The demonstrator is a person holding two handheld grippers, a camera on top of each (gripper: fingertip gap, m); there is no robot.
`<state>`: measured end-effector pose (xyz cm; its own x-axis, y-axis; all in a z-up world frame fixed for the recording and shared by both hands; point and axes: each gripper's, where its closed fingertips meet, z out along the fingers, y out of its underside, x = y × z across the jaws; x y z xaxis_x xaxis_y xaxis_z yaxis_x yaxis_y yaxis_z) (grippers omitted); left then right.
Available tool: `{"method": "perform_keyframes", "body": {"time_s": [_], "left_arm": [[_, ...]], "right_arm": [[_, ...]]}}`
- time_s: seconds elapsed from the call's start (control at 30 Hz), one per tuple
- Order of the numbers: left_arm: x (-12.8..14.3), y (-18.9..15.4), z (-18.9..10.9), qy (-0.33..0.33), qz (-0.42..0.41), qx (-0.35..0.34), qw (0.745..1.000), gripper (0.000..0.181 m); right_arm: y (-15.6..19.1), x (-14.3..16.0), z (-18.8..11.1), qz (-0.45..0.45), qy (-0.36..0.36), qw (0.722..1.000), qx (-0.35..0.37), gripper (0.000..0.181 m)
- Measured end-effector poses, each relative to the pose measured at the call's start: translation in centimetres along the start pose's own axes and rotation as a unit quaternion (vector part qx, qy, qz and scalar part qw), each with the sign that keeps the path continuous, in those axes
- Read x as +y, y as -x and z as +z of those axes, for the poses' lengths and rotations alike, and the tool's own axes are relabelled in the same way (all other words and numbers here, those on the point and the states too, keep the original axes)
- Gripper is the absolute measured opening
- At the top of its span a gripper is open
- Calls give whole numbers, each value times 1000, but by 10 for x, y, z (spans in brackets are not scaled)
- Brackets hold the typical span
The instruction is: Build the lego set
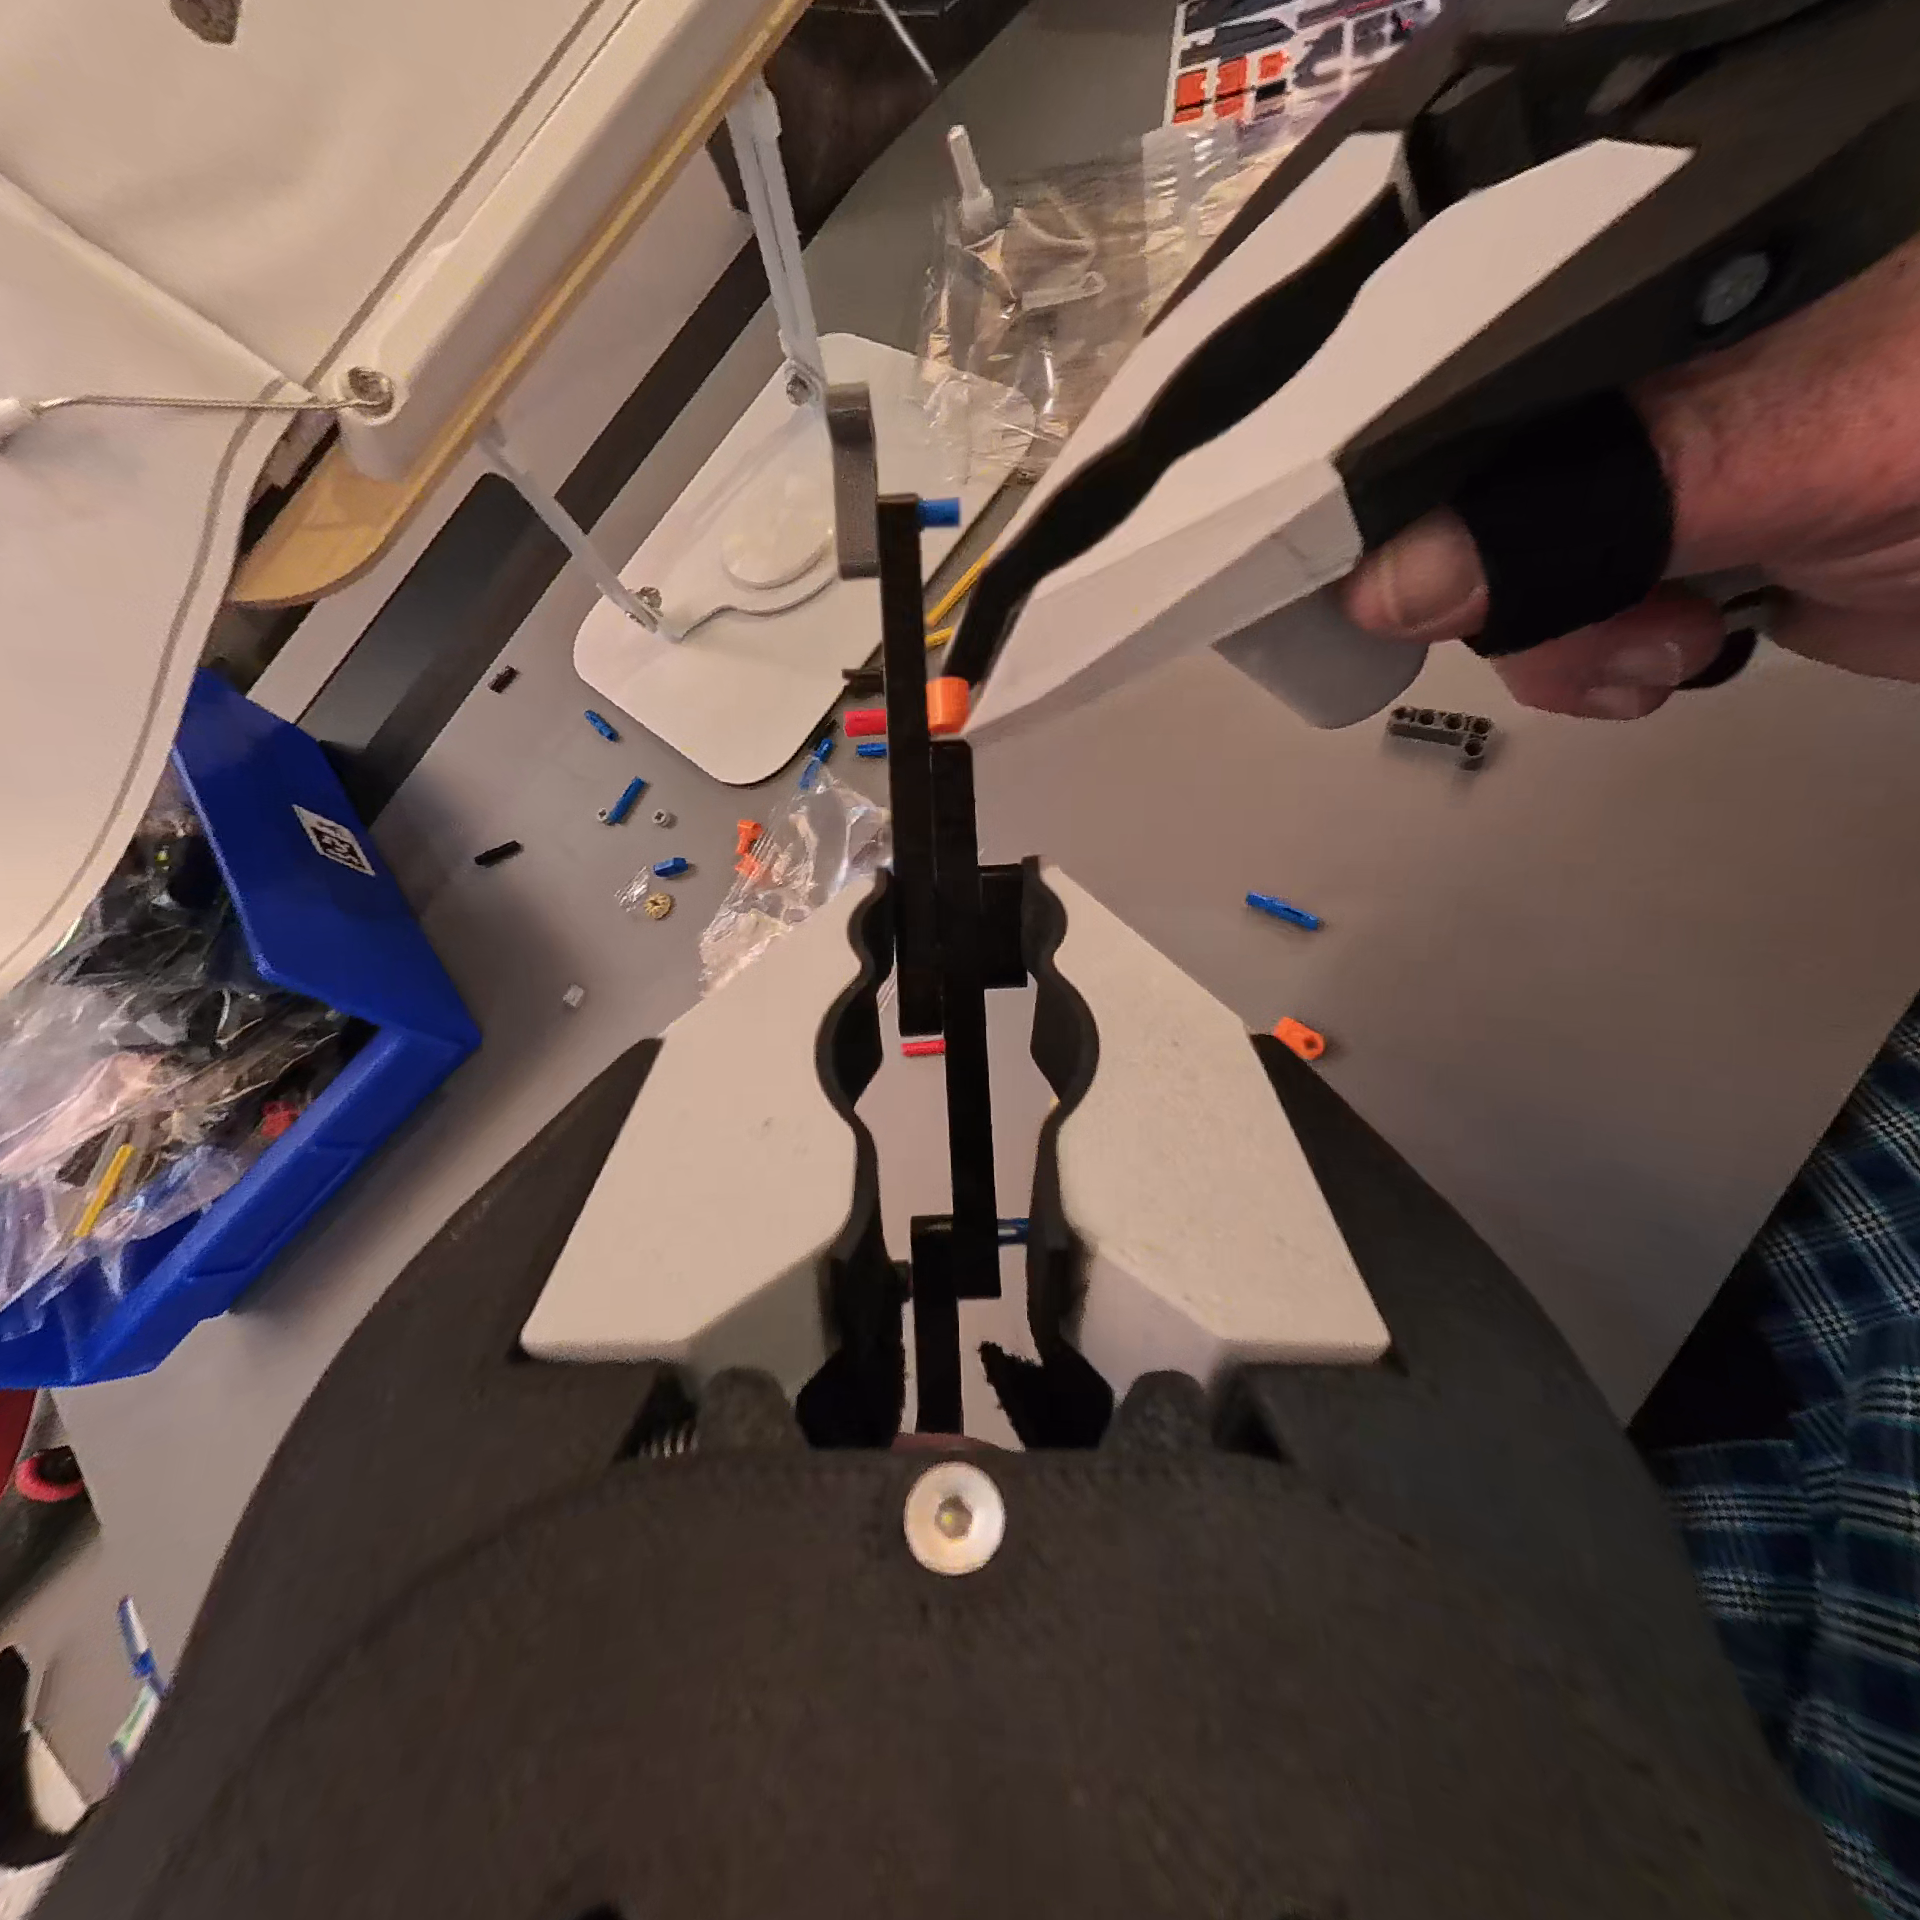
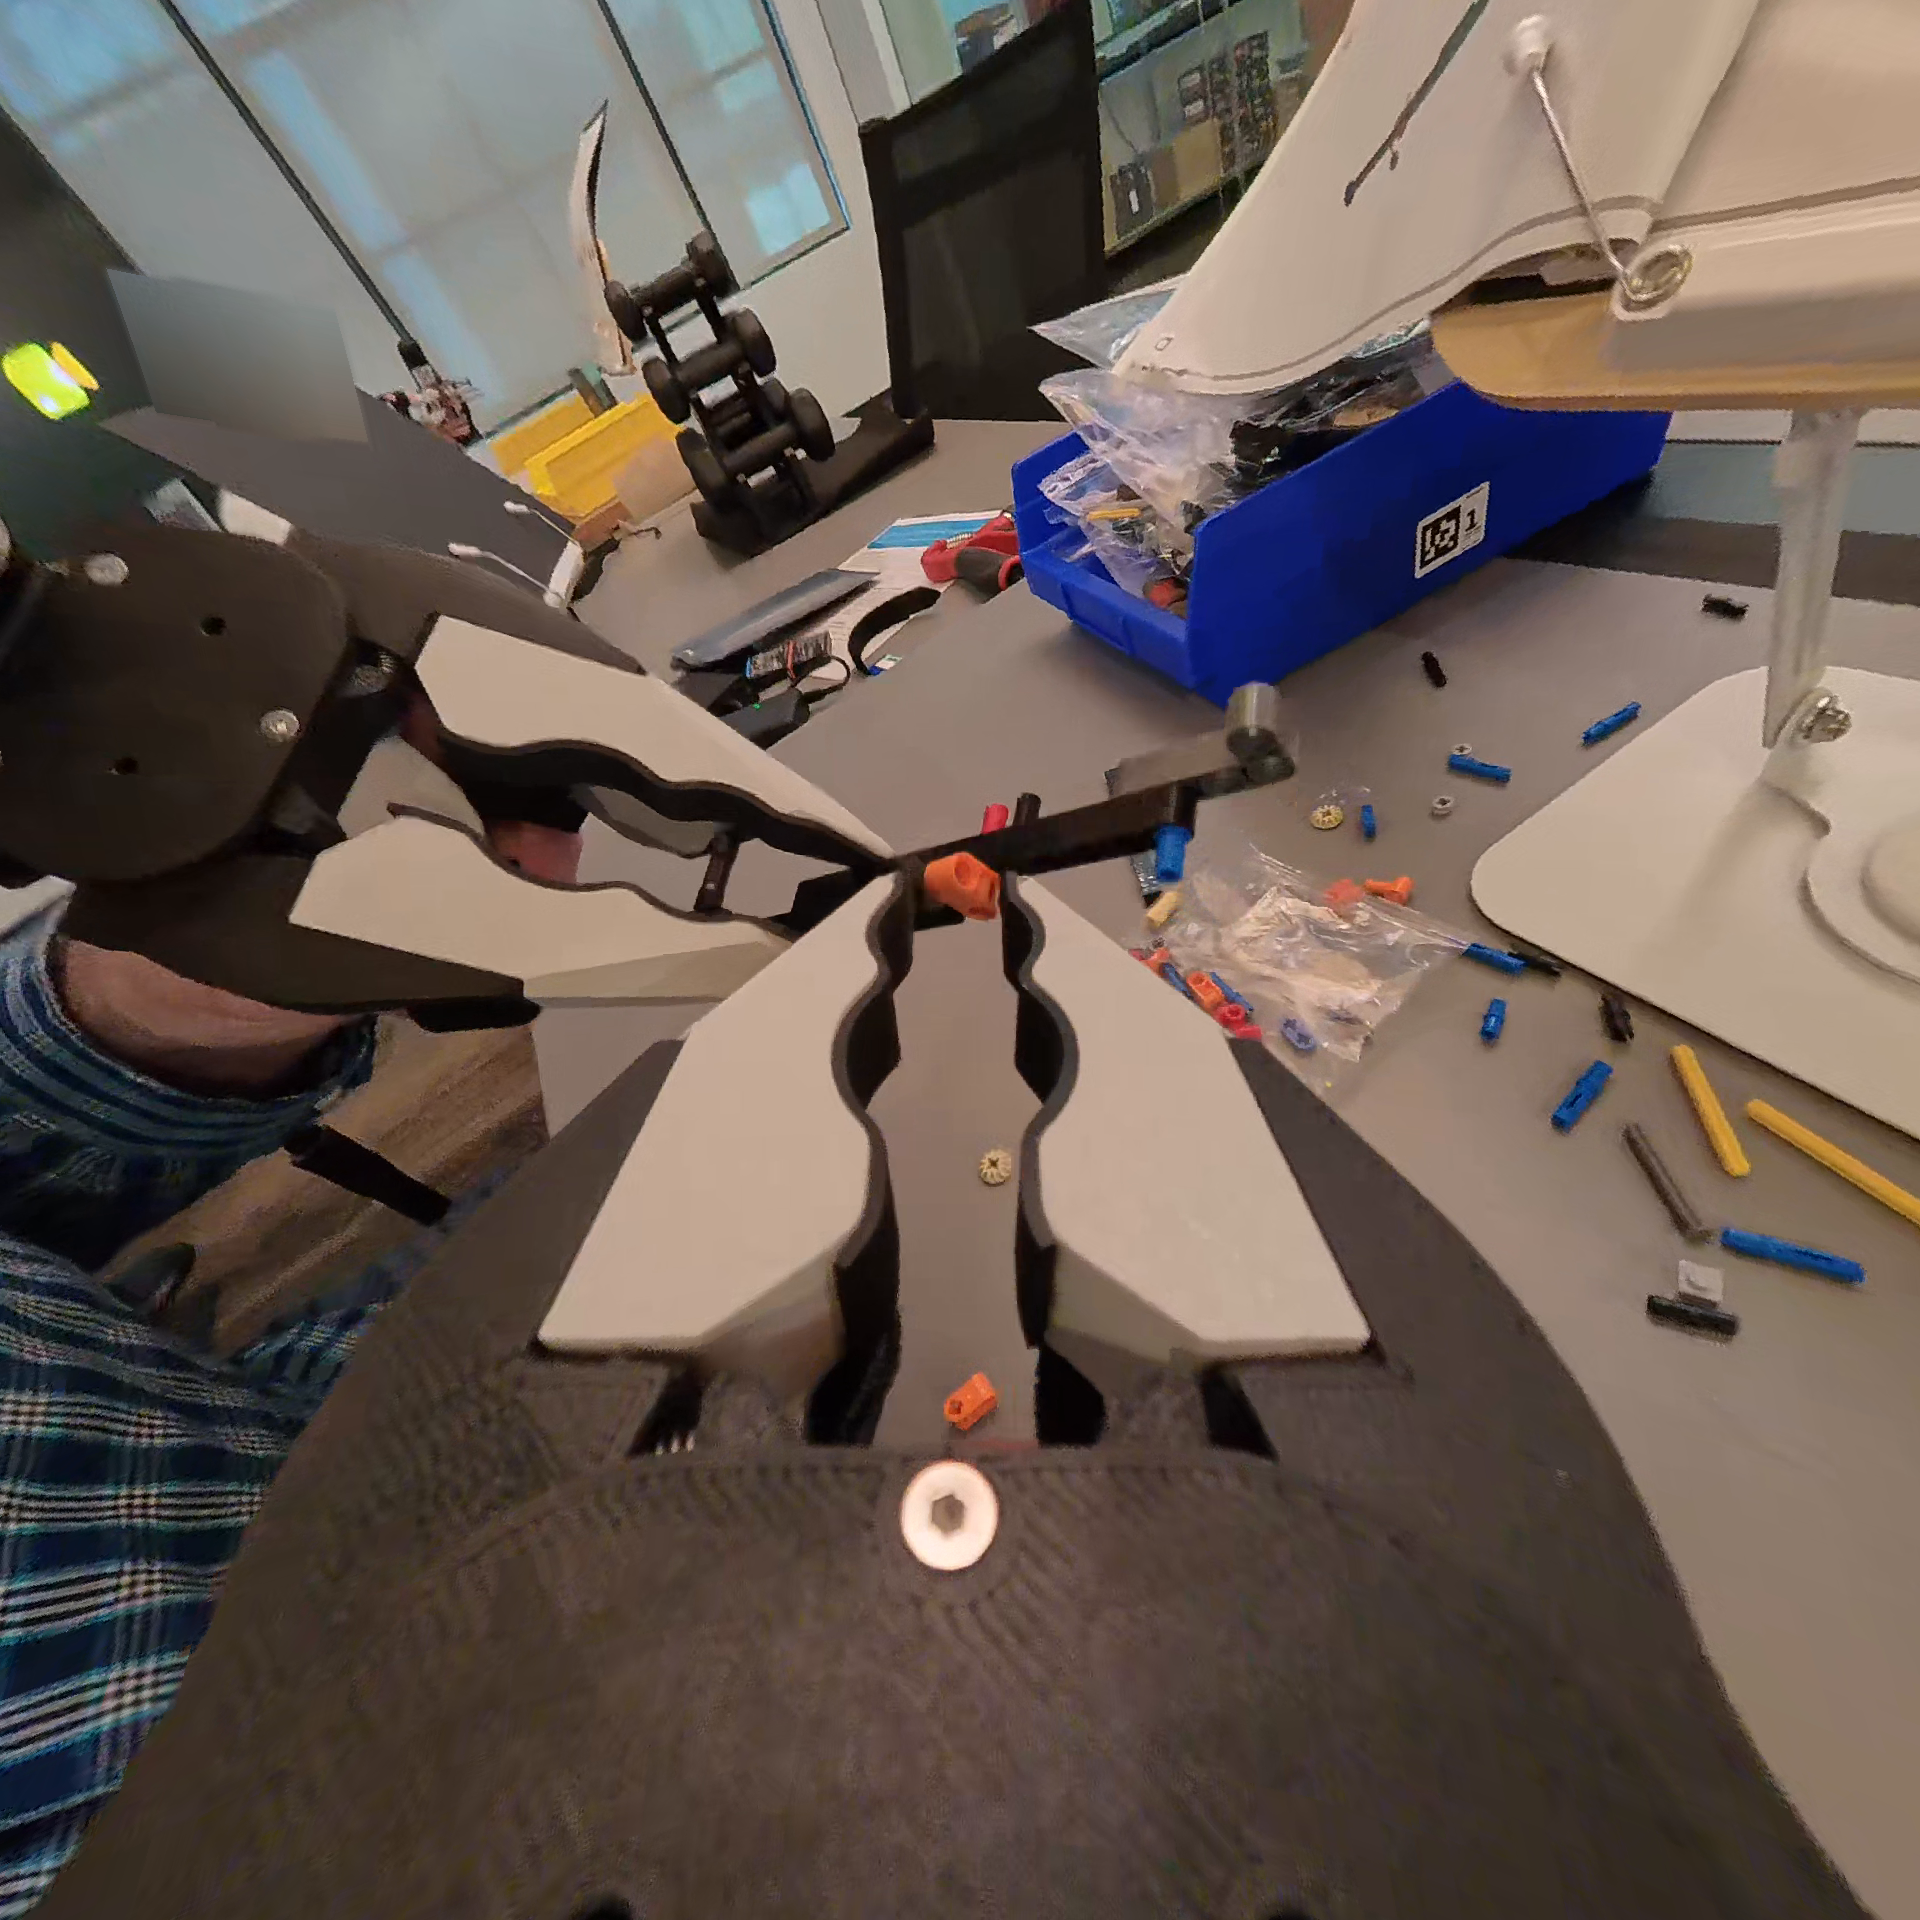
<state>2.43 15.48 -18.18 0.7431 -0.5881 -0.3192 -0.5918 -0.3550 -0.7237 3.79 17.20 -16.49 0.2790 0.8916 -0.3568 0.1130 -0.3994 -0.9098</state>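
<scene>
My left gripper (image 1: 956, 894) is shut on a black lego beam assembly (image 1: 902, 748), holding it upright above the grey table. The assembly carries a blue pin (image 1: 940, 509) and a grey piece (image 1: 852, 478) at its far end, and a red pin (image 1: 862, 722) at mid-length. My right gripper (image 2: 956, 888) is shut on a small orange connector (image 2: 961, 883) and presses it against the side of the assembly (image 2: 1081, 816). In the left wrist view the right gripper (image 1: 961, 722) comes in from the upper right with the orange connector (image 1: 948, 704). The left gripper (image 2: 842, 894) shows at left in the right wrist view.
A blue bin (image 2: 1299, 582) of bagged parts stands behind. A white stand base (image 2: 1714, 894) lies at right. Loose blue pins (image 2: 1579, 1096), yellow axles (image 2: 1709, 1112), a parts bag (image 2: 1299, 935), a spare orange connector (image 2: 969, 1397) and a grey angled beam (image 1: 1444, 732) lie on the table. My two grippers' fingertips are within a few centimetres of each other.
</scene>
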Motion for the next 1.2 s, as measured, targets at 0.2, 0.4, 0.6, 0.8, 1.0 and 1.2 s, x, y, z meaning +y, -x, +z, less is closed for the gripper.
{"method": "perform_keyframes", "body": {"time_s": [0.2, 0.4, 0.6, 0.8, 1.0, 1.2], "left_arm": [[0, 11, -5, -4, 1, -20, 1000, 21], [-4, 16, -8, -7, 40, -67, 997, 21], [-7, 20, -10, 1, 103, -121, 987, 21], [-9, 15, -7, 4, 148, -137, 979, 21], [-13, 15, -8, -10, 147, -139, 979, 21], [-15, 16, -10, -24, 133, -132, 982, 21]], "right_arm": [[2, -2, 6, -90, 25, 995, 35, 15], [7, -6, 10, -136, 26, 989, 53, 17], [5, -12, 8, -127, 3, 990, 59, 15], [0, -14, 7, -118, -3, 991, 66, 11], [0, -17, 5, -62, -22, 997, 32, 8], [1, -21, 4, 41, -45, 998, -35, 7]]}}
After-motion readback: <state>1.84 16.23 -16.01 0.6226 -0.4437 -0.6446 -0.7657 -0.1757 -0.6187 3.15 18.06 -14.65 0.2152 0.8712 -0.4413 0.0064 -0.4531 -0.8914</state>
